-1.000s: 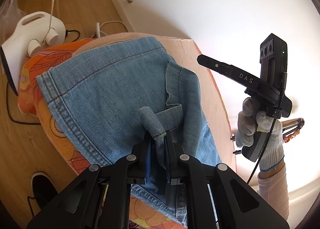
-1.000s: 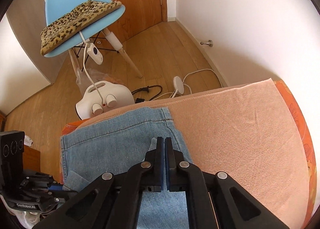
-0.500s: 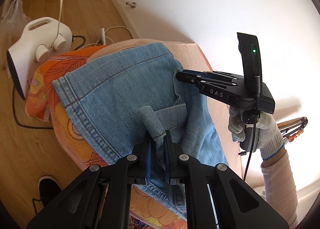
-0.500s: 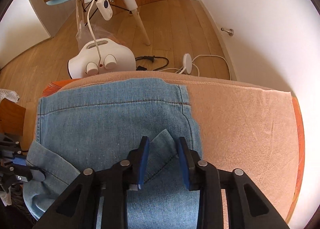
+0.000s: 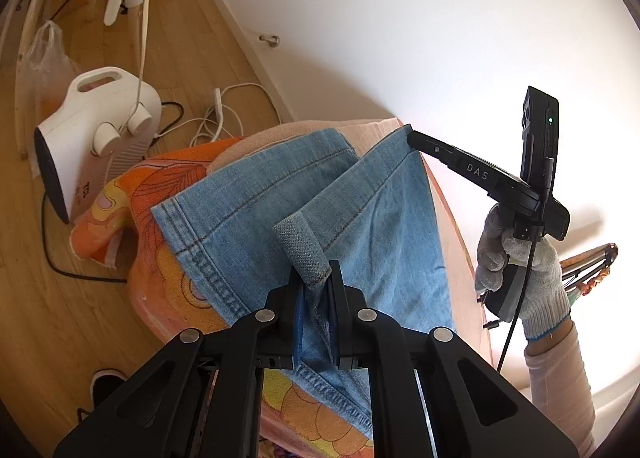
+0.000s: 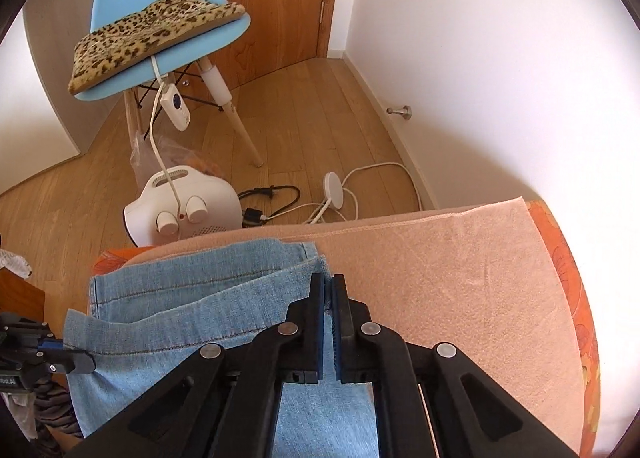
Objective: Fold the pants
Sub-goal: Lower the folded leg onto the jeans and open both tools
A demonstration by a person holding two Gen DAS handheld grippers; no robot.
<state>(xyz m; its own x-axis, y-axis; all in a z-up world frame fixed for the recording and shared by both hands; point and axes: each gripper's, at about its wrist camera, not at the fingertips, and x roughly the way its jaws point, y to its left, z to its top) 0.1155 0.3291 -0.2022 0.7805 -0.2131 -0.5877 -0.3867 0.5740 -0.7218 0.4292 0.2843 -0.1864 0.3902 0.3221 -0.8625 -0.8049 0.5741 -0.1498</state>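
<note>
The peach terry towel (image 6: pixel 460 278) covers an orange floral-print padded surface (image 5: pixel 120 194); one of each is visible. On the towel lies the single pair of light-blue denim pants (image 5: pixel 248 210), spread along the near-left part of the surface, with one edge lifted clear of the lower layer.

Two black two-finger grippers hold that lifted edge, one at each corner. The left gripper (image 5: pixel 316 290) is pressed together on a bunched fold of denim at the near corner. The right gripper (image 6: pixel 328 294) is pinching the opposite corner, at the edge that borders the bare towel; its jaws stand nearly together with cloth between them. The held edge runs from one gripper to the other, and both grippers are equally engaged. One gloved right hand (image 5: pixel 520 270) carries the right gripper.

The lower layer lies ahead of both tools, so the fold likely requires carrying the held edge forward, keeping it taut and parallel to the far hem.

On the wooden floor: one white fan heater (image 6: pixel 180 206) and one blue plastic chair (image 6: pixel 160 18).
</note>
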